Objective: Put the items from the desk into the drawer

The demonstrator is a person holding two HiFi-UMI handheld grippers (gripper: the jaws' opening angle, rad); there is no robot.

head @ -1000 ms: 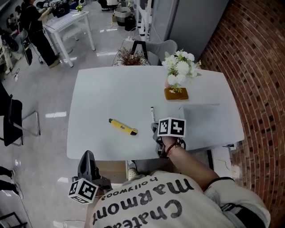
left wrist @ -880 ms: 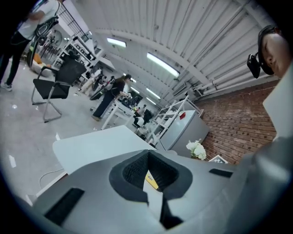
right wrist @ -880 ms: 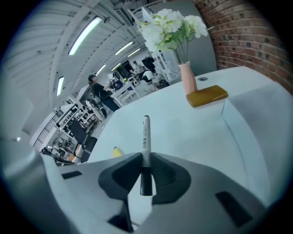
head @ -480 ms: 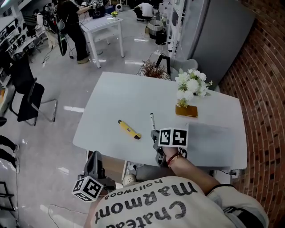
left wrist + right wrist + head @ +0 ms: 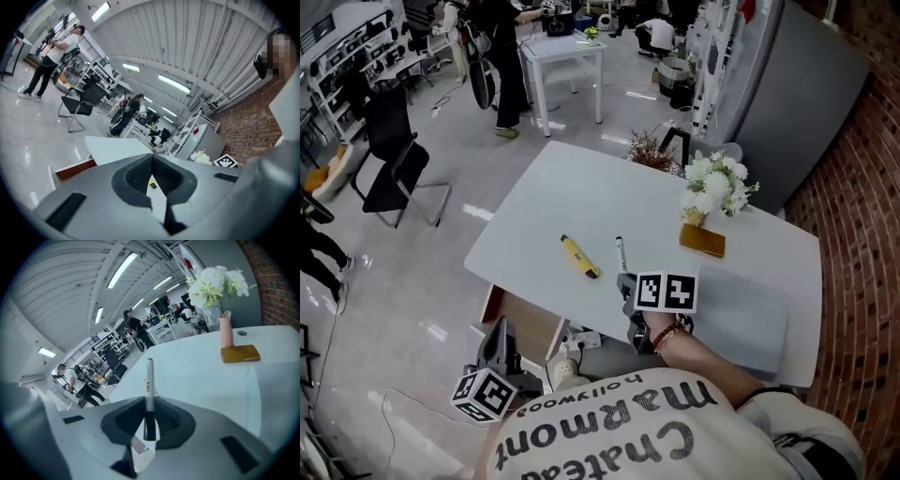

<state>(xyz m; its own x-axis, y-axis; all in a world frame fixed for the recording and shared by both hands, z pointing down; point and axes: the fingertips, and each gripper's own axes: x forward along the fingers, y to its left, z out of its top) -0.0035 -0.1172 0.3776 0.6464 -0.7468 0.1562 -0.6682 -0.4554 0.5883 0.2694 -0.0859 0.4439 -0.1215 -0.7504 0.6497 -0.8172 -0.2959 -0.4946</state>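
Note:
My right gripper (image 5: 626, 281) (image 5: 149, 414) is shut on a black-and-white pen (image 5: 621, 251) (image 5: 149, 380), which sticks out past the jaws above the white desk (image 5: 581, 192). A yellow cutter-like item (image 5: 579, 256) lies on the desk just left of the pen. Under the desk's near edge an open wooden drawer (image 5: 525, 323) (image 5: 75, 168) juts out. My left gripper (image 5: 494, 328) (image 5: 151, 157) hangs low beside the drawer's near side, its jaws shut with nothing between them.
A vase of white flowers (image 5: 714, 187) (image 5: 218, 287) and an amber block (image 5: 703, 241) (image 5: 240, 354) stand at the desk's far right. A brick wall (image 5: 862, 234) runs along the right. Chairs, other tables and people fill the room beyond.
My right gripper has risen a little with the pen still in it. The left gripper has shifted sideways near the drawer. The head view has swung, showing more of the drawer and room.

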